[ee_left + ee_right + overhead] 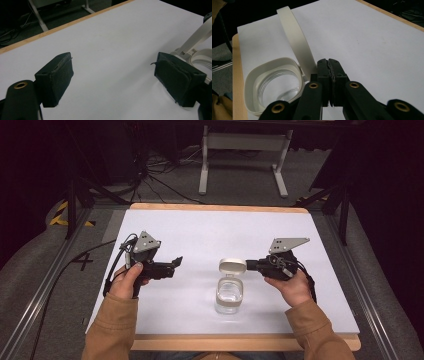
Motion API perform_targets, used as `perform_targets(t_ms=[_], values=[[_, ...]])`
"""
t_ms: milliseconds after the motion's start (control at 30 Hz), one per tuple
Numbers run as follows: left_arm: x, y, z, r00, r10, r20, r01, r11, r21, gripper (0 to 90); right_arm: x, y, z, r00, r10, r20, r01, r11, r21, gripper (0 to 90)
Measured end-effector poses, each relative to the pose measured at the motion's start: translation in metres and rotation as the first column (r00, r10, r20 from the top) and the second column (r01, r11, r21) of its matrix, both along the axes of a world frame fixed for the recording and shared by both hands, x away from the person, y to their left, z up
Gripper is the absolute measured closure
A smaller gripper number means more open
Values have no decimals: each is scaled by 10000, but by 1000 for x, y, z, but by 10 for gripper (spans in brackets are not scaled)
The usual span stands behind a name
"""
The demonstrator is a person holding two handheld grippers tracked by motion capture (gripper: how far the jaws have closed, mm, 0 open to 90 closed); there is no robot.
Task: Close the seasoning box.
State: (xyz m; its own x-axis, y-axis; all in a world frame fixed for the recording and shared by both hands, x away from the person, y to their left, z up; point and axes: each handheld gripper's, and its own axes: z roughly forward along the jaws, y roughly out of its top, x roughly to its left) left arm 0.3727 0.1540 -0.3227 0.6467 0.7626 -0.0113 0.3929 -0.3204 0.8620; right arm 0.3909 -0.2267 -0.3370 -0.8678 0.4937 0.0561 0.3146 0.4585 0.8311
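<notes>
Tongs on the right [329, 65] pressed together beside the jar's [229, 296] raised lid [232, 266]; left tongs [113, 80] spread.

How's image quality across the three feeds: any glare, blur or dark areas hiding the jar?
High view: table evenly lit, surroundings dark, clear jar slightly soft. Left gripper view: near pads sharp, jar rim cropped at right edge. Right gripper view: open lid bright, no harsh glare; glass interior readable.

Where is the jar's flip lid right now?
In the high view the lid stands open at the jar's far rim, right of table centre, beside the right gripper.
</notes>
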Motion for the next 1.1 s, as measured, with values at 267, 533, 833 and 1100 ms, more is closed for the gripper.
perform_targets(t_ms=[267, 533, 833, 1100], values=[[3, -5, 1, 9998, -182, -39, 182, 9998, 5, 156, -8, 2, 2, 9997, 243, -22, -243, 9996, -139, 878], [5, -8, 1, 9996, -268, -6, 268, 9996, -42, 156, -14, 5, 2, 9987, 492, -107, -496, 9977, -453, 881], [6, -7, 1, 9997, -231, -20, 231, 9997, 7, 156, -16, 6, 5, 9943, 1051, -193, -1053, 9944, -96, 857], [6, -6, 1, 9998, -204, -87, 204, 9998, -46, 156, -20, 2, 14, 9958, 889, 205, -897, 9950, 428, 725]])
